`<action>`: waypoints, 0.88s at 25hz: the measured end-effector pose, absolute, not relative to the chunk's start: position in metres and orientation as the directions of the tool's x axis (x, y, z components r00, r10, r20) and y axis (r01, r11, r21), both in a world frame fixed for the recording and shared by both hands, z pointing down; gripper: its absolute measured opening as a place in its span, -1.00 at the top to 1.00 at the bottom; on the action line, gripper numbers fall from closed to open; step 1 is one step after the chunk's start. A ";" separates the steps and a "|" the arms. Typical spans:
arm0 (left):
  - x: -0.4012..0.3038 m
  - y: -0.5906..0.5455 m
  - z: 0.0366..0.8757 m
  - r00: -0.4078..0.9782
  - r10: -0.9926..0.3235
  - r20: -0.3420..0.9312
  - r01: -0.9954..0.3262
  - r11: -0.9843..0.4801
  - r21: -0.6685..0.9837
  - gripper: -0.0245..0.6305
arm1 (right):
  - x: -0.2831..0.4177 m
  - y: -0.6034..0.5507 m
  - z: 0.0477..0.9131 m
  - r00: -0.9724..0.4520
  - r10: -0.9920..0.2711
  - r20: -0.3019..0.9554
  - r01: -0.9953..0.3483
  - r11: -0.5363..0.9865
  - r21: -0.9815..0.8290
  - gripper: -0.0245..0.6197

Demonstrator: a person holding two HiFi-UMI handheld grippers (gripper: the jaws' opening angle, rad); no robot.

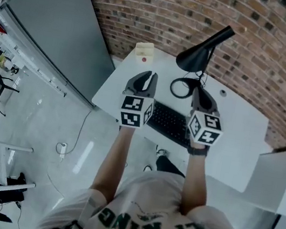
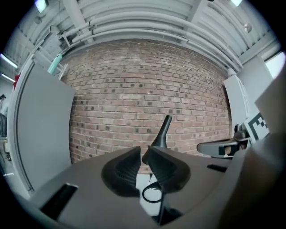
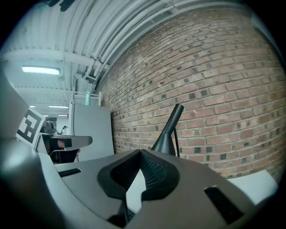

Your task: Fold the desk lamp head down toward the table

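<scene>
Brick wall stands behind the white desk (image 1: 238, 136), and the black lamp head (image 1: 200, 55) sits at its far side, slanting up to the right. The right hand-held gripper (image 1: 199, 91), jaws together and empty, is just in front of it. The left hand-held gripper (image 1: 147, 76) is farther off to the left, jaws a crack apart and empty.

The person's white shirt (image 1: 168, 220), near the bottom of the head view, carried dark lettering that appeared upside down and read LI-NING. The cubes on the left gripper (image 1: 148, 76) and right gripper (image 1: 197, 90) bore square black-and-white markers without letters.
</scene>
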State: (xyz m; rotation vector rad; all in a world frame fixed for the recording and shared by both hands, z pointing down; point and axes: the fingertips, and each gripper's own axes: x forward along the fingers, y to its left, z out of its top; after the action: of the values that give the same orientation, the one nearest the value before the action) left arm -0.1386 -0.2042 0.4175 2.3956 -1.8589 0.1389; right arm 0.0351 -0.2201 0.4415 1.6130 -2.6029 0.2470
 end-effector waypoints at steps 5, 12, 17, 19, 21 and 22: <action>-0.144 -0.189 0.410 0.194 -0.975 0.108 -0.980 -0.197 -0.023 0.89 | 0.036 -0.207 0.435 -0.432 -0.894 0.115 -0.902 0.426 -0.074 0.91; -0.143 -0.176 0.405 0.155 -0.984 0.089 -0.985 -0.161 -0.063 0.92 | 0.045 -0.193 0.428 -0.395 -0.914 0.089 -0.918 0.393 -0.041 0.91; -0.139 -0.176 0.414 0.169 -0.980 0.109 -0.983 -0.175 -0.047 0.92 | 0.052 -0.194 0.426 -0.378 -0.921 0.092 -0.926 0.376 -0.038 0.91; -0.135 -0.178 0.419 0.182 -0.976 0.123 -0.982 -0.186 -0.024 0.92 | 0.054 -0.196 0.427 -0.376 -0.922 0.095 -0.927 0.374 -0.042 0.91; -0.131 -0.179 0.431 0.196 -0.969 0.152 -0.980 -0.197 0.013 0.92 | 0.055 -0.198 0.431 -0.377 -0.921 0.100 -0.926 0.374 -0.047 0.91; -0.130 -0.180 0.441 0.201 -0.965 0.171 -0.980 -0.198 0.030 0.92 | 0.055 -0.199 0.432 -0.378 -0.920 0.102 -0.926 0.375 -0.049 0.91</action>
State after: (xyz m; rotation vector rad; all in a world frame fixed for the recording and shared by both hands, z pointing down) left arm -0.1295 -0.1796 0.4405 2.3282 -1.8991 0.1716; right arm 0.0552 -0.1990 0.4324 1.7184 -2.5565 0.1509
